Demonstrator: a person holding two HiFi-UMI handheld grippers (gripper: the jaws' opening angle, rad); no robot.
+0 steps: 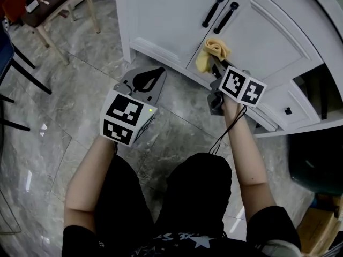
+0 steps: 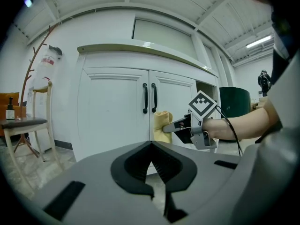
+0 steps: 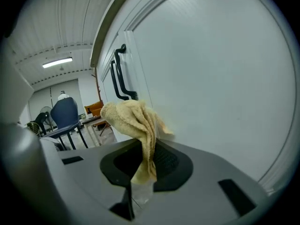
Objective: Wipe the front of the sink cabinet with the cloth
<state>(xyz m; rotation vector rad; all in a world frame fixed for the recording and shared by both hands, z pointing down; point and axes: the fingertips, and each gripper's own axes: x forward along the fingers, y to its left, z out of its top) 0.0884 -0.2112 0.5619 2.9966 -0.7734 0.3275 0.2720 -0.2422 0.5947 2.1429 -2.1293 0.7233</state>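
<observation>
One yellow terry cloth [image 3: 136, 121], bunched and drooping, is clamped in the right gripper's [image 3: 145, 165] jaws. It presses against the right door [image 1: 262, 36] of the sink cabinet, just below the two black handles [image 1: 213, 9]. The left gripper [image 2: 152, 170] hangs over the floor, its jaws together with nothing between them.

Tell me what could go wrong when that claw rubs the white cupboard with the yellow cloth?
The right gripper pinches only a thin strip of the fluffy yellow cloth, so rubbing might tug it loose. The cloth is bunched, so hard jaws could scrape the white cabinet door. The black bar handles nearby might snag it.
</observation>
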